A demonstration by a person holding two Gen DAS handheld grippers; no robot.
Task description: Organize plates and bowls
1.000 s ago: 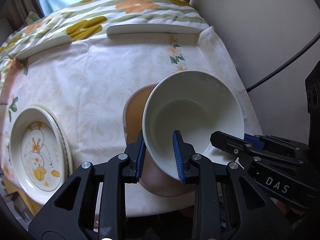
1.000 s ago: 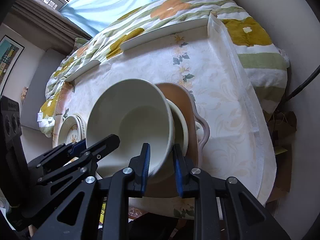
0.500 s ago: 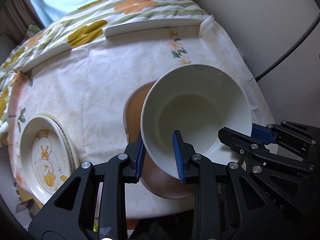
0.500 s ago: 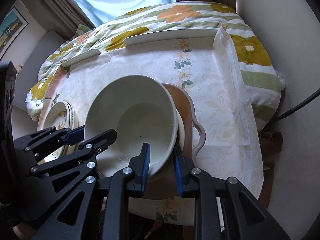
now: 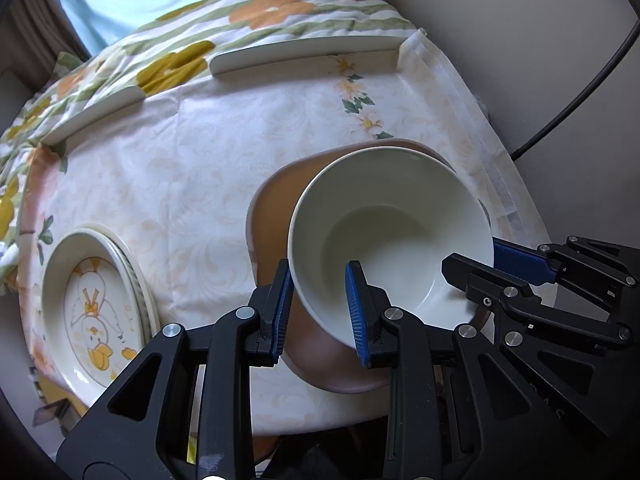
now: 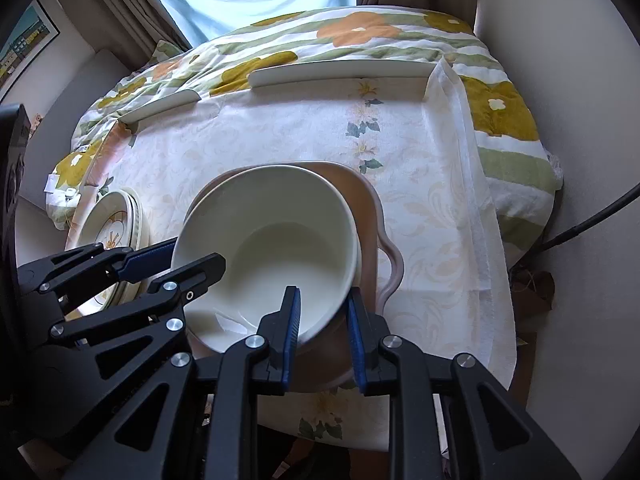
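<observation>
A cream bowl (image 5: 392,232) (image 6: 272,248) hangs just above a pink-brown handled dish (image 5: 272,208) (image 6: 372,216) near the table's front right. My left gripper (image 5: 319,270) is shut on its near left rim, one pad inside and one outside. The right gripper (image 6: 324,294) is shut on the near right rim in the same way. Each gripper shows in the other's view: the right gripper (image 5: 472,256), the left gripper (image 6: 196,254). A second cream rim (image 6: 356,240) peeks out under the bowl. A stack of duck-pattern plates (image 5: 88,312) (image 6: 120,224) lies at the left.
A pale floral tablecloth (image 5: 200,168) covers the table, with white rails (image 5: 304,50) along its far edge. A flowered quilt (image 6: 360,36) lies beyond. A black cable (image 5: 580,88) and a light wall are close on the right.
Both grippers have rolled with the bowl still held. It was tipped towards me and now lies flatter and lower over the pink-brown dish. The plates at the left have not moved.
</observation>
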